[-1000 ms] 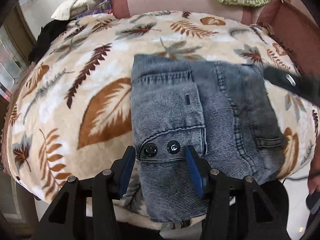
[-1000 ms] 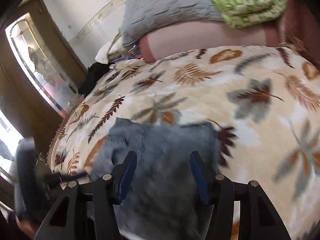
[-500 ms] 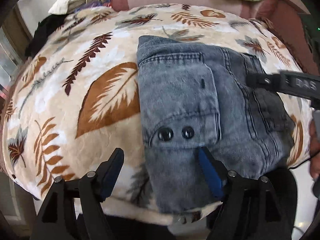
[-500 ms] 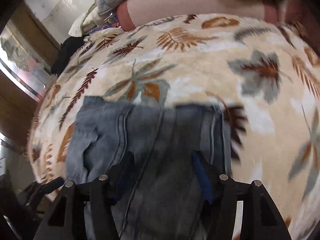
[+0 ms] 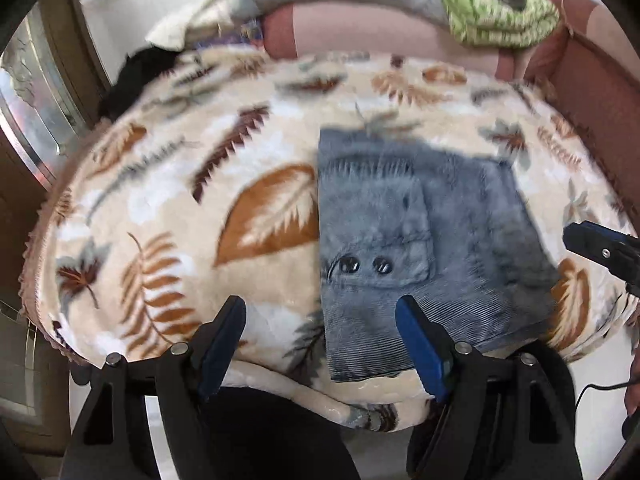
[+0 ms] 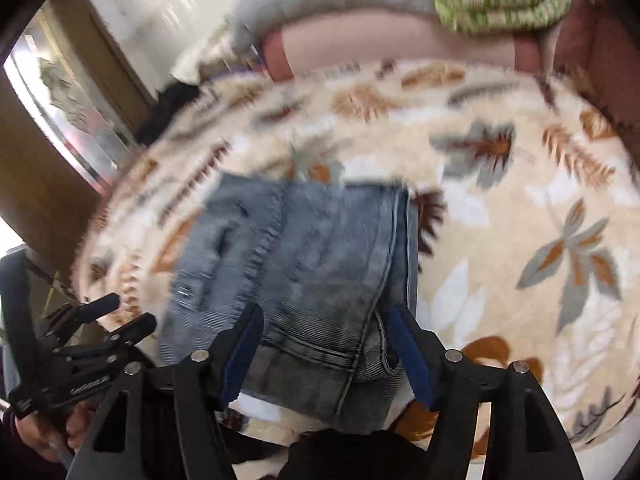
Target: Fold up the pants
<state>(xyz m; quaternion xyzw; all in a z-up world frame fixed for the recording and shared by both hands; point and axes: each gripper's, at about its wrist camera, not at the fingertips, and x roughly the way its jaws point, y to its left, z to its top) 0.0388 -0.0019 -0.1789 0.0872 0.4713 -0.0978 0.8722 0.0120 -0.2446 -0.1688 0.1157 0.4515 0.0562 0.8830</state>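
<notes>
Folded grey-blue denim pants (image 5: pixel 420 236) lie at two o'clock on the beige leaf-print fleece blanket (image 5: pixel 168 208), both left gripper (image 5: pixel 320 332) and right gripper (image 6: pixel 324 344) gaping wide, holding nothing.

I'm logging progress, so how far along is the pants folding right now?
Nearly done, it seems. The pants lie as a compact folded rectangle on the leaf-print blanket. Nothing is in hand: the left gripper and right gripper are both open and grip no fabric. At most a final tidy is left.

grey denim pants (image 5: pixel 420 240), folded compact, flat on blanket (image 5: pixel 168 208), pocket w/ 2 buttons up
</notes>
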